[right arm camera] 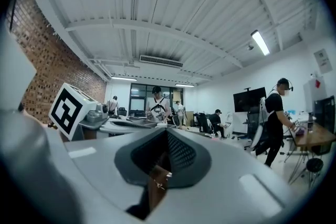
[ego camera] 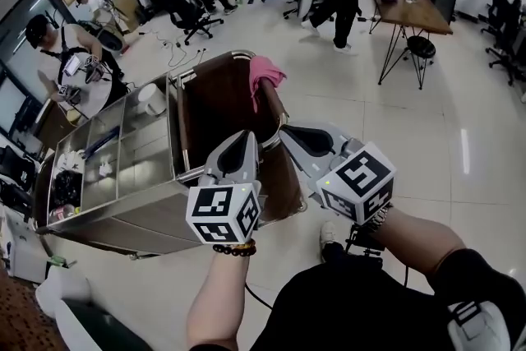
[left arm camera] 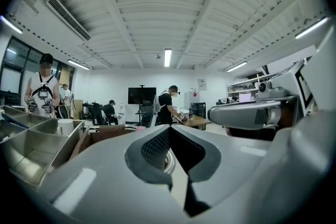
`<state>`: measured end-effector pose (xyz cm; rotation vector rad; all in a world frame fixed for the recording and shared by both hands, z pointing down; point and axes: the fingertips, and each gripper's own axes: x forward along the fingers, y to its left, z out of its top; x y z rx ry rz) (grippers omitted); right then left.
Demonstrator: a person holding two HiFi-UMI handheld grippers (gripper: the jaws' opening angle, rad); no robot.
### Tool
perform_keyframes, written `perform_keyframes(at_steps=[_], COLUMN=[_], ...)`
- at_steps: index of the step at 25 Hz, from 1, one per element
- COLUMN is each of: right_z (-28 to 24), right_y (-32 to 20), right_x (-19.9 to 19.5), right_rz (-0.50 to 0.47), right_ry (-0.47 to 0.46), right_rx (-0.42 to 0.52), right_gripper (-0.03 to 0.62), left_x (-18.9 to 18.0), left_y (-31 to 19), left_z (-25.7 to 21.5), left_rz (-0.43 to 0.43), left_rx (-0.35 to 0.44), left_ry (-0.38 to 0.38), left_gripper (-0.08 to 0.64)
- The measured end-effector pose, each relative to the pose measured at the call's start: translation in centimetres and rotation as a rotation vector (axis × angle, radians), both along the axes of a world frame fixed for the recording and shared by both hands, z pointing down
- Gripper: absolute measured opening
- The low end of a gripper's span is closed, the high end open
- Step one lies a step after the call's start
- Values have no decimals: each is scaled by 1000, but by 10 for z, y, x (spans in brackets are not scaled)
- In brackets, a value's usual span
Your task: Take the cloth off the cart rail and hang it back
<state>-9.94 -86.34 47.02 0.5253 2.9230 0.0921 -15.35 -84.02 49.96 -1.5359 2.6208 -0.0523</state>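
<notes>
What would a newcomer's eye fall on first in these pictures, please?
The pink cloth, draped over the rail at the far end of the steel cart, stands out most. In front, the left hand-held gripper and right hand-held gripper, both shut, point together at the rail's near end.

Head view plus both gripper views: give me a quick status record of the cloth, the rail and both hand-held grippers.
cloth: pink, draped over the far part of the cart rail
cart rail: metal, edging the cart's brown panel
left hand-held gripper: jaws together, at the near end of the rail; rail metal shows through the hollow behind the tips
right hand-held gripper: jaws together, beside the left one, nothing held
contact with cloth: none; both grippers are short of it
task stage: cloth not yet taken off
</notes>
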Motion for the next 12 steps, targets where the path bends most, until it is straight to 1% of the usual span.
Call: perform_keyframes(at_steps=[6,12], right_z=[-9,-24], right_y=[28,39], right_x=[45,77], right_rz=[4,-1], right_ry=[-5,-19], right_rx=[12,24], right_gripper=[0,0], left_x=[52,96], left_y=[27,38], left_z=[-4,-15], left_rz=[9,9], left_rx=[10,24], left_ry=[-14,-44], left_gripper=[3,3])
